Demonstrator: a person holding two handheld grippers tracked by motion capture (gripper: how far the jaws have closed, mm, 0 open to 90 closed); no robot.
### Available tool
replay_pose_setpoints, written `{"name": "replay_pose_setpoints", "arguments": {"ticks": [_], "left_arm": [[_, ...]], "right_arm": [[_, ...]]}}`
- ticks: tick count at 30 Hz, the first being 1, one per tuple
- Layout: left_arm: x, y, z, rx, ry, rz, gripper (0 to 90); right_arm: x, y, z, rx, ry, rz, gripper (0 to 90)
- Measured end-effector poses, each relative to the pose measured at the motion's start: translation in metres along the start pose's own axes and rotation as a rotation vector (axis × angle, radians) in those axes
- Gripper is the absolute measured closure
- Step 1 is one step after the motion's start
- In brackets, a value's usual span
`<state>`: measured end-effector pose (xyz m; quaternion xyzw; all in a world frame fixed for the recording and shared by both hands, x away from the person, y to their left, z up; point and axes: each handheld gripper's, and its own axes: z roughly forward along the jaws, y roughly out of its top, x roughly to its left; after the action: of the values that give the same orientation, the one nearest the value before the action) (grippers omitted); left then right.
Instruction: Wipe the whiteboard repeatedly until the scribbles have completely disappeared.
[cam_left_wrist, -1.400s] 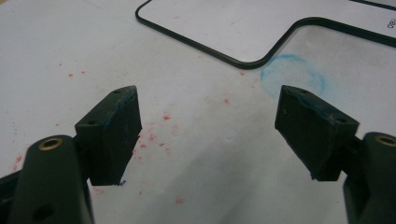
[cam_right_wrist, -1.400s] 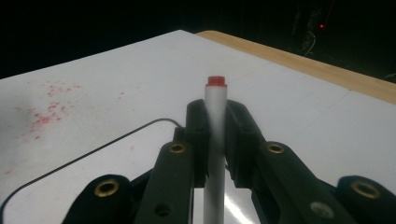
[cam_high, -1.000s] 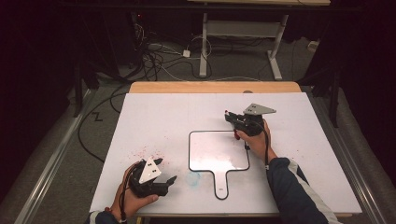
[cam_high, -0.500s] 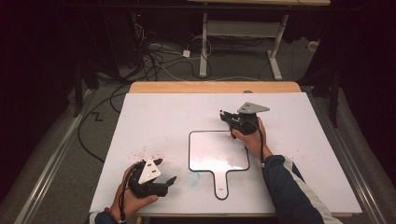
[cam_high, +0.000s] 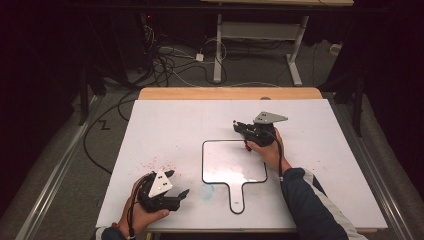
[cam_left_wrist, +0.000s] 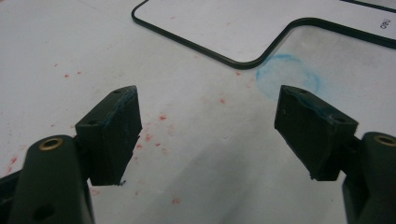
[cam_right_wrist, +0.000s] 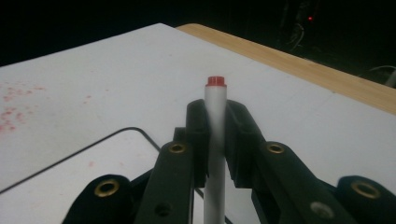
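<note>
My right gripper (cam_high: 239, 127) clamped tight on white marker (cam_right_wrist: 215, 135), red end cap up, shaft upright between pads. Marker held over top right corner of small whiteboard (cam_high: 232, 162) with black rim and handle, lying mid tabletop (cam_high: 170, 125). My left gripper (cam_left_wrist: 208, 128) jaws wide apart, nothing between, low over tabletop near blue smudge (cam_left_wrist: 288, 77) and red specks.

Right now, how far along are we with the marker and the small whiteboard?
Done: the right gripper is shut on the white marker, red end up. In hand: it hovers at the whiteboard far right corner. Left: the board shows no clear writing. The left gripper idles open over the table.
</note>
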<state>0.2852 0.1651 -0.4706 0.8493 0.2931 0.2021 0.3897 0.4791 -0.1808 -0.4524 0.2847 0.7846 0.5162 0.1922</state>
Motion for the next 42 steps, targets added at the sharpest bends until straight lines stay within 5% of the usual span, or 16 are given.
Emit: {"name": "replay_pose_setpoints", "arguments": {"ticks": [5,15,25,42], "left_arm": [[0.001,0.0,0.0,0.0,-0.002,-0.002,22.2],[0.0,0.001,0.0,0.0,0.0,0.003,22.2],[0.0,0.0,0.0,-0.001,-0.003,0.0,22.2],[-0.003,0.0,0.001,-0.028,-0.015,-0.056,22.3]], "right_arm": [[-0.014,-0.005,-0.004,-0.005,-0.035,0.055,81.5],[0.015,-0.001,0.004,0.014,0.074,-0.008,81.5],[-0.013,-0.001,0.004,0.028,-0.05,0.017,81.5],[0.0,0.009,0.024,0.036,-0.024,-0.005,81.5]]}}
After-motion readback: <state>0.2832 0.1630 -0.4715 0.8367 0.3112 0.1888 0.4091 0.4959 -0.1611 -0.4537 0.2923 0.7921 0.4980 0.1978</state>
